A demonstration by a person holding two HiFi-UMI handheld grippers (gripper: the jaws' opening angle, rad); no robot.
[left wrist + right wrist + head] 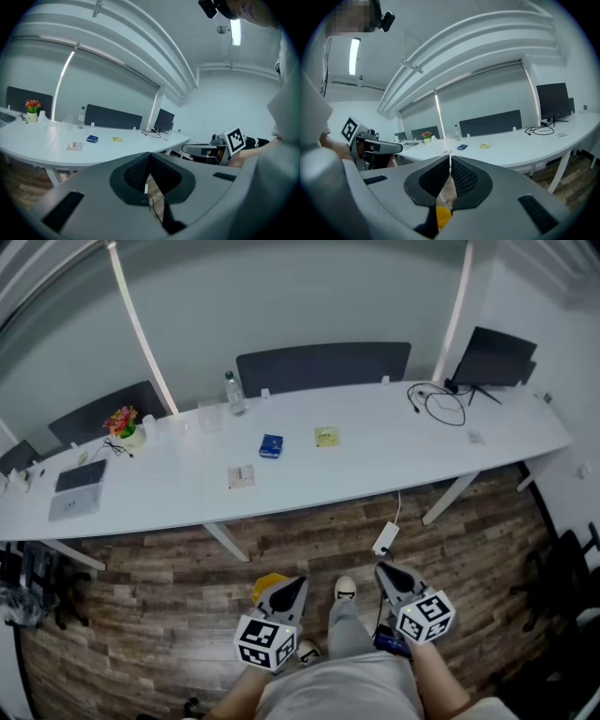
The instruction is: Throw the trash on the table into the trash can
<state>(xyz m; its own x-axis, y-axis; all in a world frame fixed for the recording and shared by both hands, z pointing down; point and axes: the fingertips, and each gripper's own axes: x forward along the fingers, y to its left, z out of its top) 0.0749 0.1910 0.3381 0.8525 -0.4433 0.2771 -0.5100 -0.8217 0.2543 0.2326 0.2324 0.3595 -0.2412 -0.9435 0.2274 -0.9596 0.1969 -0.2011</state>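
Two tools are held low and close to the person, well apart from the table [375, 470]. The left tool [292, 592] and the right tool [387, 575] are both clenched, jaws together, with nothing between them. If the jaws are not parted before a reach, the trash would only be shoved along the smooth top. Just beside the left tool a yellow object [266, 586] lies on the wooden floor. Whether it is the trash can cannot be told, so a drop could be aimed at the wrong place. Further out, a white power strip [385, 539] rests on the floor with its cord running up to the table, and it could be trodden on or snagged as the table is approached. On the table the likely trash is spread out flat: a pale wrapped packet [241, 476] nearest the edge, then a blue packet [271, 446] and a yellow packet [326, 437]. Such thin pieces may be pinched badly and dropped on the way, or pushed off the far side. Beyond them a water bottle [233, 393] and a clear cup [210, 415] could be toppled by a long reach, and the loose cables [439, 405] at the right could be caught.
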